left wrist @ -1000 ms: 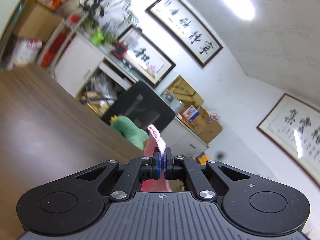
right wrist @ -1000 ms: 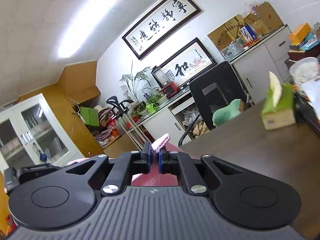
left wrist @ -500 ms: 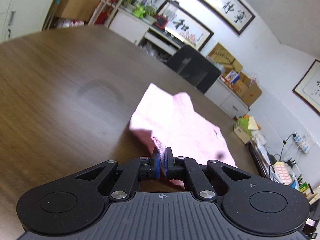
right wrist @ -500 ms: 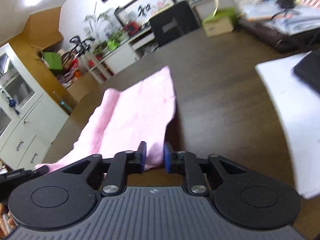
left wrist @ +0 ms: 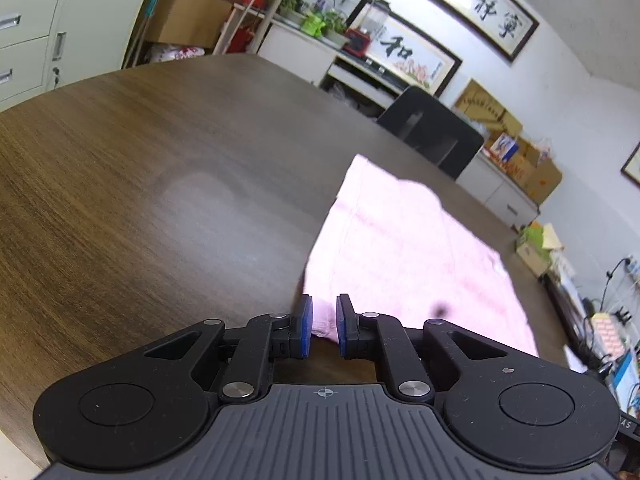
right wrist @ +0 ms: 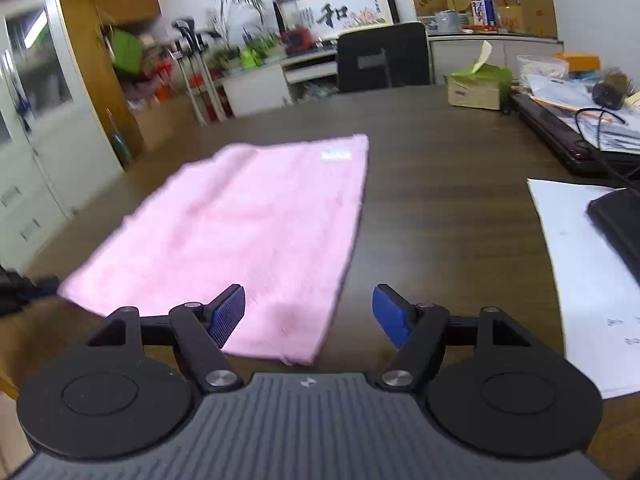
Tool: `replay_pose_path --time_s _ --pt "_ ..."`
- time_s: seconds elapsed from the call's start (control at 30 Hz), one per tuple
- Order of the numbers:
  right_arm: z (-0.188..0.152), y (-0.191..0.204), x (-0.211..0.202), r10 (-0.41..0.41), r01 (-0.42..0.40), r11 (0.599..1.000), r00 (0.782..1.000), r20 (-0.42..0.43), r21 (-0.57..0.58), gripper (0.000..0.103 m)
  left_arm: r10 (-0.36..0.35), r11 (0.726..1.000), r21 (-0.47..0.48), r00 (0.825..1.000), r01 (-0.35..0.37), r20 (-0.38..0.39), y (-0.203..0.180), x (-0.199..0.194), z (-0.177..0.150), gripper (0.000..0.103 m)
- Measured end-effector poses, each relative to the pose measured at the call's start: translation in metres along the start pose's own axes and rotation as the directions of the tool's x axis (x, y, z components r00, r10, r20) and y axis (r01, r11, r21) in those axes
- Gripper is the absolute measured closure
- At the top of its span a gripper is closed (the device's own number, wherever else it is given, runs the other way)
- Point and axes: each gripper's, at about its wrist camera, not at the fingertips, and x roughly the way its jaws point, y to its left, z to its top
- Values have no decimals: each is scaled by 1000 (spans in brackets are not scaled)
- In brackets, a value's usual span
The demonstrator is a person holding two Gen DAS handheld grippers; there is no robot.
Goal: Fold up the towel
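Here, towel (right wrist: 256, 236) flat, beyond right gripper (right wrist: 308, 312)

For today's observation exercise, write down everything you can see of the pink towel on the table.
The pink towel is soft, fluffy terry cloth, lying spread nearly flat on the dark wooden table. A small pale label sits near its far corner. Its near right corner lies between the opening pads of the right tongs, which do not touch it. The left tongs are also opening, with the near left corner still between the pads; whether they still press it is unclear. The far edge looks slightly rumpled.
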Motion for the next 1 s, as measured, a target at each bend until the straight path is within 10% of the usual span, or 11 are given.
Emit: replay_pose_path --time_s 0.5,0.77,1.0 --pt "-15 38 14 -65 60 978 998 -17 -198 18 -25 998 56 999 27 -21 0 -9 -8 64" --pt "-17 48 11 -52 50 970 999 0 -238 64 -22 993 114 1000 23 -17 -8 -8 -9 52" --pt "-20 42 7 -39 42 973 999 19 -226 76 -54 984 166 998 59 -36 -11 -7 -11 47"
